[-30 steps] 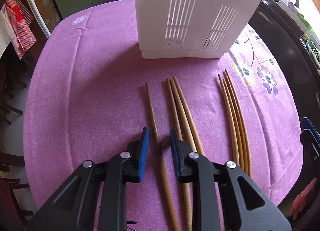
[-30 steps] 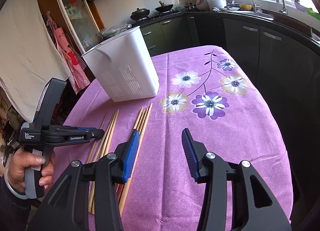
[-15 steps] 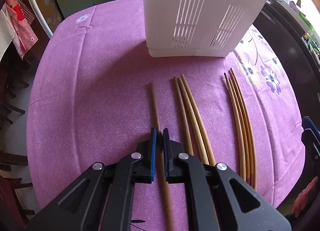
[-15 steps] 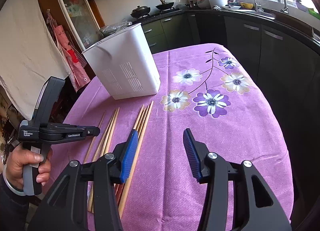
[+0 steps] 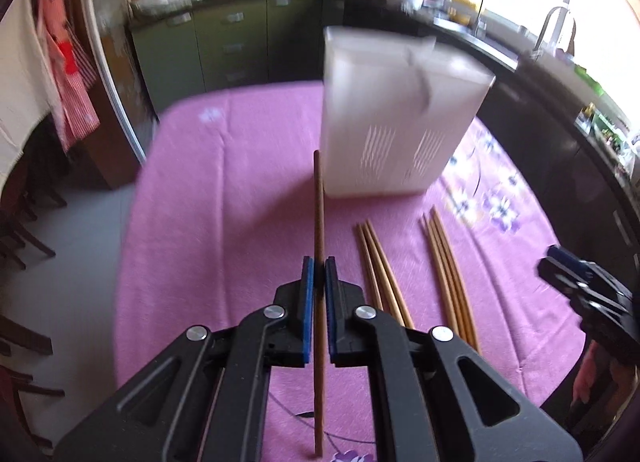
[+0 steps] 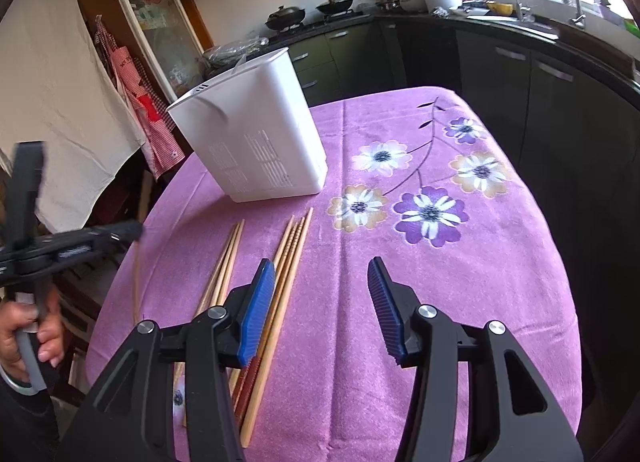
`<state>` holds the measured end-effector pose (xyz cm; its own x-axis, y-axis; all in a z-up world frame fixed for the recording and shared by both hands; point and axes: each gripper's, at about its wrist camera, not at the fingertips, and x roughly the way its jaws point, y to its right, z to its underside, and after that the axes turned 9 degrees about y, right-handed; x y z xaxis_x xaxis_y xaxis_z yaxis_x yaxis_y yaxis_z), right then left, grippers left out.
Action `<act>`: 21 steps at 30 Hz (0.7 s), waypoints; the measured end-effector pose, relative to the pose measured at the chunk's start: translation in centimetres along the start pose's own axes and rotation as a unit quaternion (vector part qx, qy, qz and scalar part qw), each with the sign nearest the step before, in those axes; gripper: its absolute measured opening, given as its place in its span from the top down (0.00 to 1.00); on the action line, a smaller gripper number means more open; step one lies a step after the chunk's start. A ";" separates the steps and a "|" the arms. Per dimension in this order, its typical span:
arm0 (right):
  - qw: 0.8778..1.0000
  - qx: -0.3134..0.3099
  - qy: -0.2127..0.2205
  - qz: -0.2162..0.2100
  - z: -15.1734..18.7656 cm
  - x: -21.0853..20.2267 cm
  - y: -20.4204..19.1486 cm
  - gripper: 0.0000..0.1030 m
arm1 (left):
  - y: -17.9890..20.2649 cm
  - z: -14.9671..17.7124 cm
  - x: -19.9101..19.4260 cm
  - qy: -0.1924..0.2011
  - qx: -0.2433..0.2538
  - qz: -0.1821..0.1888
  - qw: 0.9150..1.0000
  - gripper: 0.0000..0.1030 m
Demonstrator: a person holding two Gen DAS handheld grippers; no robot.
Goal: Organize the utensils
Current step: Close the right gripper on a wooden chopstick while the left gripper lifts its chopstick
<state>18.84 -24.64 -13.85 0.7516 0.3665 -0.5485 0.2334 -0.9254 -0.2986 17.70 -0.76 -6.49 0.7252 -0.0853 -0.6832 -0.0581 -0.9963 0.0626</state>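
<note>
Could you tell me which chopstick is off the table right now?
The single dark chopstick clamped in the left gripper; both bundles lie on the tablecloth.

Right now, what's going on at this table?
The left gripper is shut on a single wooden chopstick, lifted off the purple tablecloth and pointing toward the white slotted utensil holder. Two bundles of chopsticks lie on the cloth in front of the holder. The right gripper hovers open above the nearer bundle, holding nothing.
</note>
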 end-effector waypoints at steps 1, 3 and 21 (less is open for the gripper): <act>1.000 0.000 -0.009 -0.005 -0.2 0.5 -0.1 0.53 | -0.2 -0.1 -1.2 0.017 0.002 0.000 1.000 0.95; 0.999 0.002 -0.028 -0.016 -0.6 1.4 -0.3 0.53 | -0.3 -0.2 -2.8 0.040 0.003 -0.003 0.999 0.95; 0.982 -0.044 -0.183 0.005 -1.0 11.3 -3.0 0.81 | -1.5 1.1 -7.9 0.109 0.015 -0.002 0.994 0.94</act>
<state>27.28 -17.85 -18.39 0.4861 0.3535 -0.7992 0.2918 -0.9277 -0.2329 11.30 1.38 -1.93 0.8567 -0.0804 -0.5095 -0.0720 -0.9967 0.0363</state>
